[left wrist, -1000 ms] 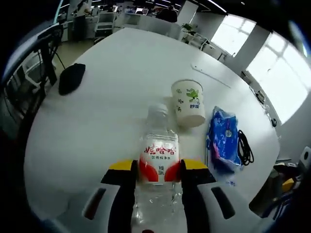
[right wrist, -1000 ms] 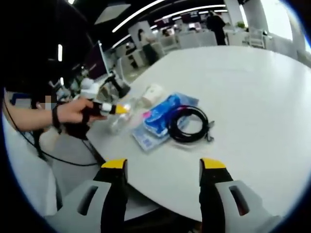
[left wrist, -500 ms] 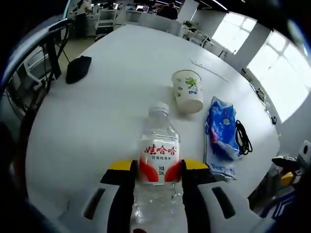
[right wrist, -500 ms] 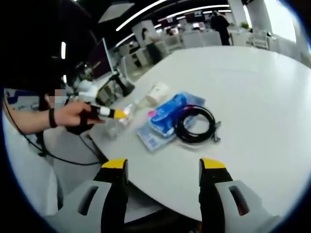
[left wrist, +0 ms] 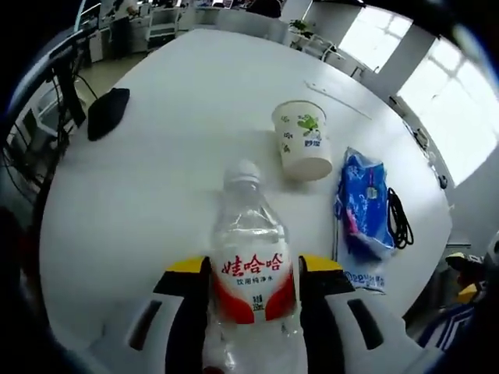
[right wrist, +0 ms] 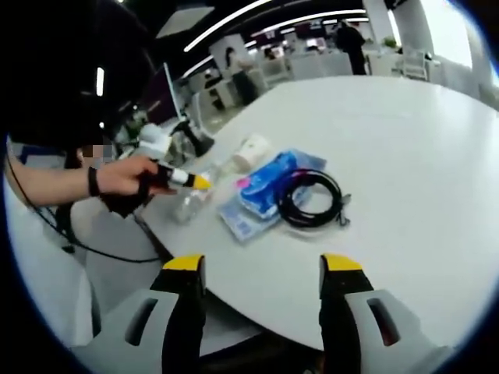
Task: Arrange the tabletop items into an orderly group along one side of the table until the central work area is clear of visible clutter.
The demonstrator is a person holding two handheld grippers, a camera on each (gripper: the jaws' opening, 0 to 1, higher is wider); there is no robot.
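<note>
my left gripper [left wrist: 253, 284] is clamped on the clear water bottle [left wrist: 249, 257], jaws against its red-and-white label, cap pointing out over the white table [left wrist: 171, 132]. the bottle's base is cut off at the bottom of my left gripper view. past the cap stands a paper cup [left wrist: 302, 141], and just beside it lies a blue tissue pack [left wrist: 364, 202] with a coiled black cable [left wrist: 398, 220] at its far side, near the table edge. a dark object [left wrist: 107, 113] i can't identify sits well apart by the opposite edge. bare tabletop stretches beyond. my right gripper [right wrist: 261, 269] hangs open over the table's near edge, holding nothing.
</note>
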